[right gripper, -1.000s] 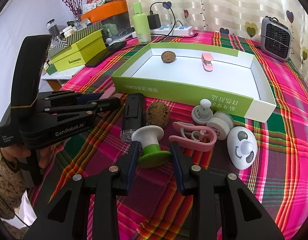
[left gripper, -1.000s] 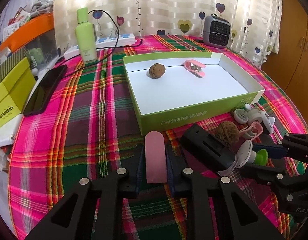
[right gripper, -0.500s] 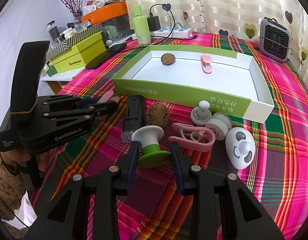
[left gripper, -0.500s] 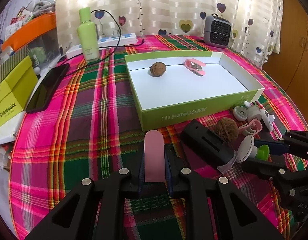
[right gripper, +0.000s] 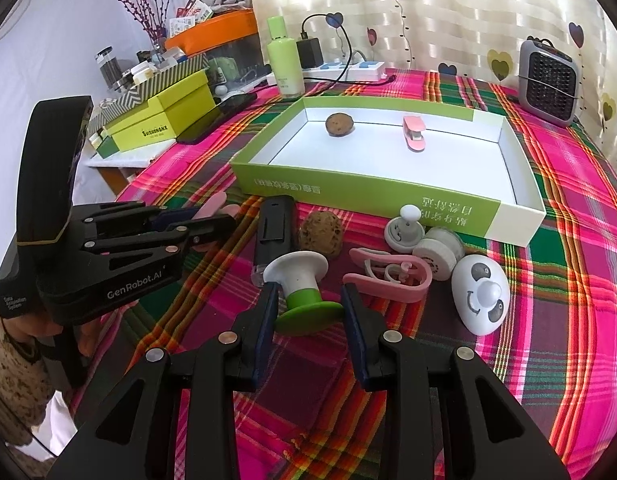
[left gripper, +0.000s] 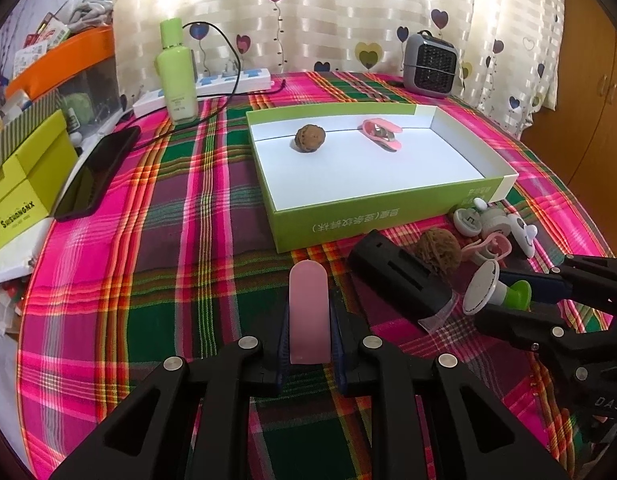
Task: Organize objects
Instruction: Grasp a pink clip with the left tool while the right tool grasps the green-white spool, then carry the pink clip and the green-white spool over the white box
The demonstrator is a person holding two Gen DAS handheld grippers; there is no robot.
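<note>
Little has shifted since a moment ago: both grippers hold nearly the same places, the views only drifting slightly, and the objects lie as they did.

Spread widest is the plaid tabletop (left gripper: 156, 240), pink, green and maroon. On it, toward the far right, sits the green-walled box (left gripper: 348, 220) with a white floor; inside, near its far wall, lie a brown walnut (left gripper: 309, 139) and, to its right and well apart from it, a pink clip (left gripper: 381, 134).

Nearer, the left hand-held gripper (left gripper: 309, 332) is closed onto a flat pink strip (left gripper: 309, 312) that stands up between its blue pads, just above the cloth in front of the box's near wall. The right hand-held gripper (right gripper: 308, 312) is partly open, its pads on either side of a white-and-green stopper (right gripper: 302, 284) that lies tilted on the tabletop; whether the pads actually press it I cannot tell.

Left of the stopper and touching it lies a black rectangular device (right gripper: 274, 232). Beyond the stopper sits a second walnut (right gripper: 321, 233), close to the box wall. To the right lie a large pink clip (right gripper: 388, 276), a white panda-faced piece (right gripper: 480, 294), a grey roller (right gripper: 438, 254) and a small grey knobbed disc (right gripper: 404, 230), clustered close together.

At the far left edge stand a green bottle (left gripper: 176, 72) and a black phone (left gripper: 96, 172).
</note>
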